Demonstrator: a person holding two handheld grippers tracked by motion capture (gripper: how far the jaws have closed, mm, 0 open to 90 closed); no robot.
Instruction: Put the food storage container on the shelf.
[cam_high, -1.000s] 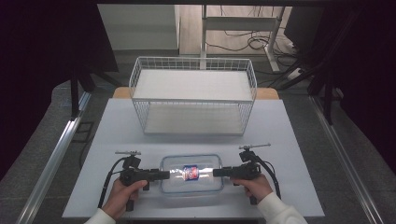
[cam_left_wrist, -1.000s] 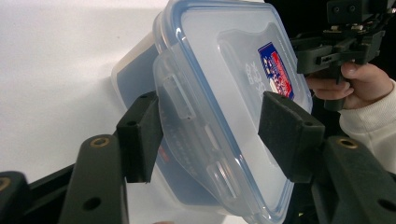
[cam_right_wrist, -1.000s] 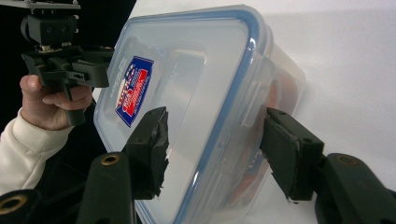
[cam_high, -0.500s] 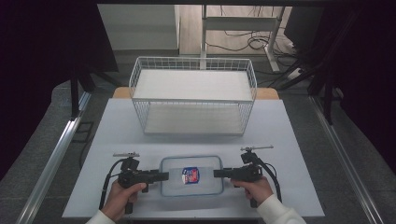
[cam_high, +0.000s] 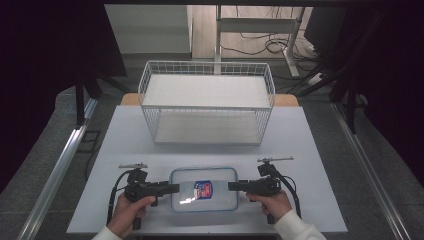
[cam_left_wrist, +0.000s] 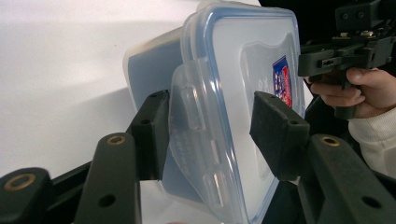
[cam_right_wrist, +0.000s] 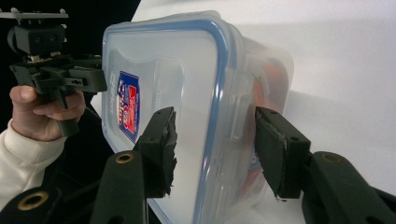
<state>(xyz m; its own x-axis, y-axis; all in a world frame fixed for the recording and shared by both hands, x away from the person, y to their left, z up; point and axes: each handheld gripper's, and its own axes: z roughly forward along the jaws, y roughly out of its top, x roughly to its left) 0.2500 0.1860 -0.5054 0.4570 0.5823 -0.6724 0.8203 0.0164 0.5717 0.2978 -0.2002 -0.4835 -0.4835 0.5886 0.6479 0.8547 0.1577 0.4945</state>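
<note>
Flanking a clear plastic container with a blue-rimmed lid, the two claws sit at its short ends near the front edge of the white table. The left claw has just been closing, and in the left gripper view its pads bracket the lid's side latch; one pad looks to touch the container wall, while the other stands slightly off the lid, so a full pinch is not certain. The right claw has also been narrowing, yet in the right gripper view its pads stand clear of the rim on both sides, spread around the latch at that end without pressing it. A wire basket stands well apart toward the back edge of the table. The step in hand seems to be taking hold of the container at both ends, either to lift it or to work its latches. Next, the right claw probably needs to close until both pads bear on the rim, matching the left, before any lift, so that the box stays level.
</note>
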